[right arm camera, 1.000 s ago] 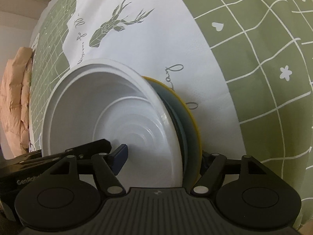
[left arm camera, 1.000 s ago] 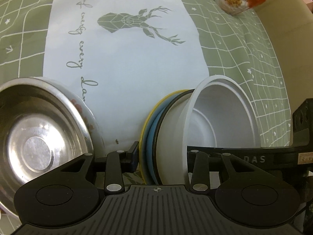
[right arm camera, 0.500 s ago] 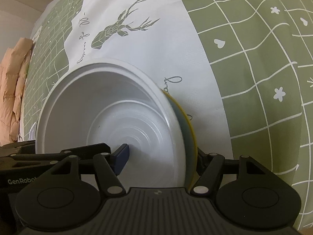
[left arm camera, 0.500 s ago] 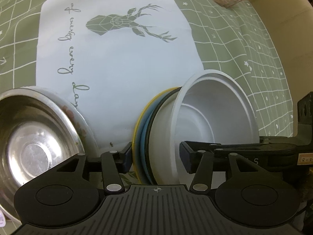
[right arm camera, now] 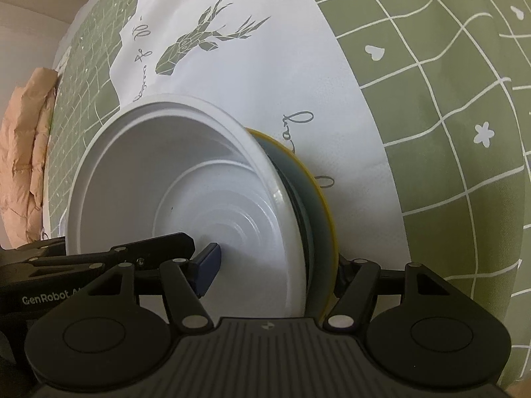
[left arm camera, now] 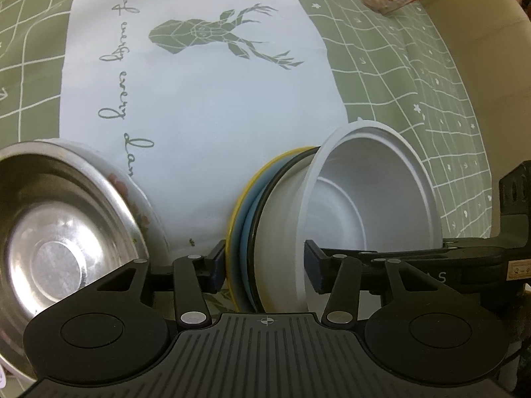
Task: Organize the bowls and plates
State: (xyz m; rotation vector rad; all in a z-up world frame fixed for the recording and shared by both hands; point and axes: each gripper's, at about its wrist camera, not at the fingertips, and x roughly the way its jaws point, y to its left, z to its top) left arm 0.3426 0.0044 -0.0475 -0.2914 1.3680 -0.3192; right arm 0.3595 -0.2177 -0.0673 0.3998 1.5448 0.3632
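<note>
Green-checked bench cloth lies under your nested stack [left arm camera: 275,232] beside the steel bowl [left arm camera: 59,232]: right hand-held gripper [right arm camera: 275,265] pinches it, left hand-held gripper [left arm camera: 265,265], just opening, straddles slack; light, slippery rims, so clamp across all layers.

Both views are fisheye cameras mounted just behind a gripper's black linkage, looking steeply down and forward along the fingers at a green grid-patterned tablecloth with a white deer-print centre panel [left arm camera: 199,106] — close enough that the dishes fill the lower half of each frame. The left wrist view faces the nested stack of a white plastic bowl on blue and yellow plates [left arm camera: 335,219] from its left, with a stainless steel bowl [left arm camera: 63,232] at lower left. The right wrist view meets the same stack [right arm camera: 186,192] from its right — stack and deer print [right arm camera: 212,36] are shared.
</note>
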